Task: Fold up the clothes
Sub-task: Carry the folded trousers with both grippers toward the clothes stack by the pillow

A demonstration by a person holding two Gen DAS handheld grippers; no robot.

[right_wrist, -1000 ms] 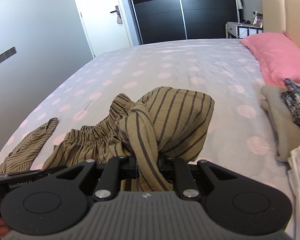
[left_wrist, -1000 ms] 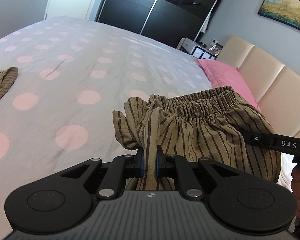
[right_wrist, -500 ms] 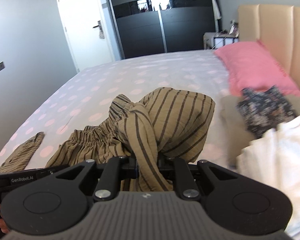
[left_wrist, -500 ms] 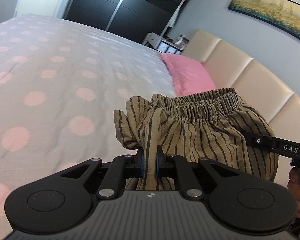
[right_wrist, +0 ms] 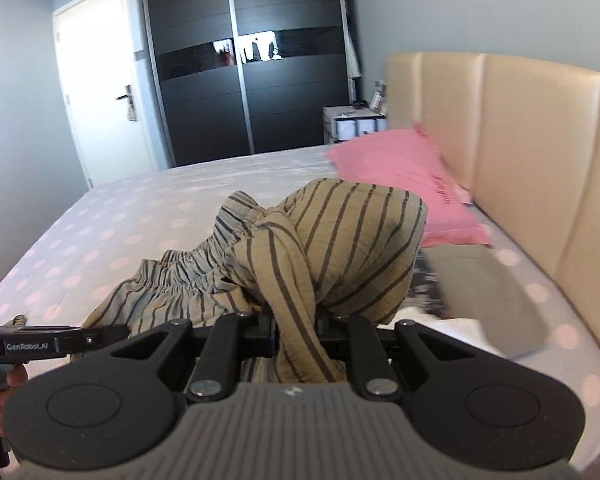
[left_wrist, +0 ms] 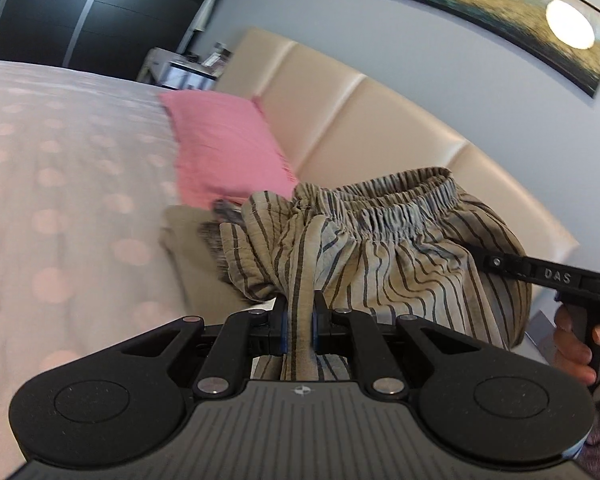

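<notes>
Tan striped shorts (left_wrist: 400, 256) with an elastic waistband hang bunched between both grippers, lifted off the bed. My left gripper (left_wrist: 299, 320) is shut on a fold of the shorts near the waistband. My right gripper (right_wrist: 298, 330) is shut on another fold of the same shorts (right_wrist: 340, 248). The right gripper's body shows at the right edge of the left wrist view (left_wrist: 556, 276), and the left gripper's body at the left edge of the right wrist view (right_wrist: 40, 346). Both pairs of fingertips are buried in cloth.
The bed (right_wrist: 140, 216) has a grey sheet with pink dots. A pink pillow (right_wrist: 404, 172) lies against the beige headboard (right_wrist: 520, 168). Folded clothes (right_wrist: 488, 300), grey, dark patterned and white, sit below the pillow. A black wardrobe (right_wrist: 244, 80) and white door (right_wrist: 96, 80) stand beyond.
Both grippers have swung right toward the headboard with the shorts held between them. The pillow and the stack of folded clothes have come closer into view.
</notes>
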